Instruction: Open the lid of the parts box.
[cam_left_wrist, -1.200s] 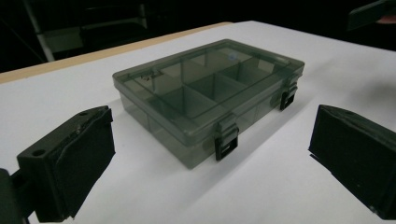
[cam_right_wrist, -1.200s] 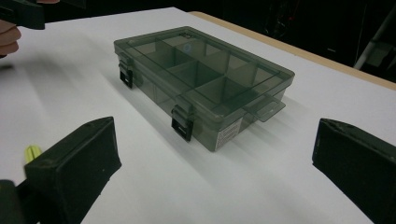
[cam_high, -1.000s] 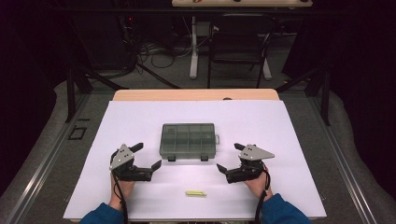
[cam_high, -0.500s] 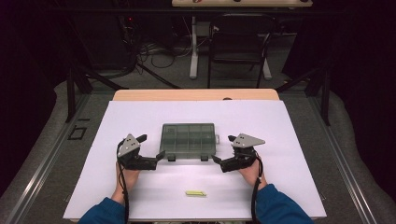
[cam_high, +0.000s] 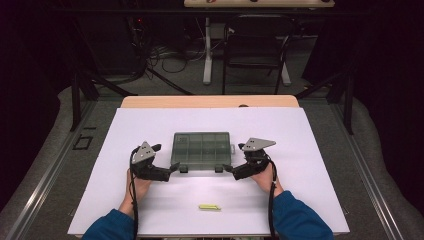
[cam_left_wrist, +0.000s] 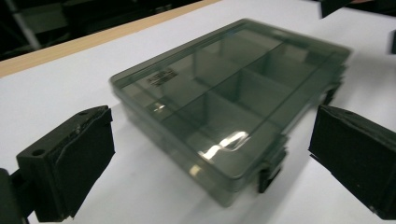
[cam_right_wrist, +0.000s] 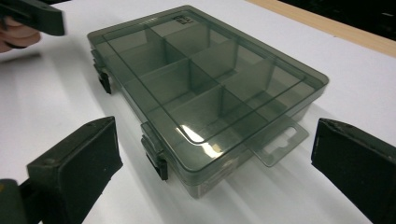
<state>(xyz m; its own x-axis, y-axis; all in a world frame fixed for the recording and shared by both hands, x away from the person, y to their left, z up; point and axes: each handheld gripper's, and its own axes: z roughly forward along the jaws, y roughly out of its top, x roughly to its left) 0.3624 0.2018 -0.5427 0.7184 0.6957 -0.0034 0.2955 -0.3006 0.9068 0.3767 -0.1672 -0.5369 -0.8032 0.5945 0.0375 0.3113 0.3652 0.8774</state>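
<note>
Left forearm: blue sleeve, enters from the bottom edge, angled up and slightly right.
Left hand (cam_high: 136, 184): wrapped round the gripper's rear — cable trailing back along the arm.
Left gripper (cam_high: 175, 167): jaws spread wide, pointing inward to the right, low over the surface.
Right hand (cam_high: 265, 176): grips from behind, blue sleeve below it.
Right gripper (cam_high: 227, 169): jaws spread wide, pointing inward to the left — grey plate on top.

Dim room, dark surround. White sheet (cam_high: 310, 150) covers a wooden table (cam_high: 210, 101). Grey floor (cam_high: 60, 150) around it. Beyond: a black chair (cam_high: 255, 55), a white post (cam_high: 207, 50), tangled cables (cam_high: 160, 57). Black tripod legs (cam_high: 82, 87) at left.
</note>
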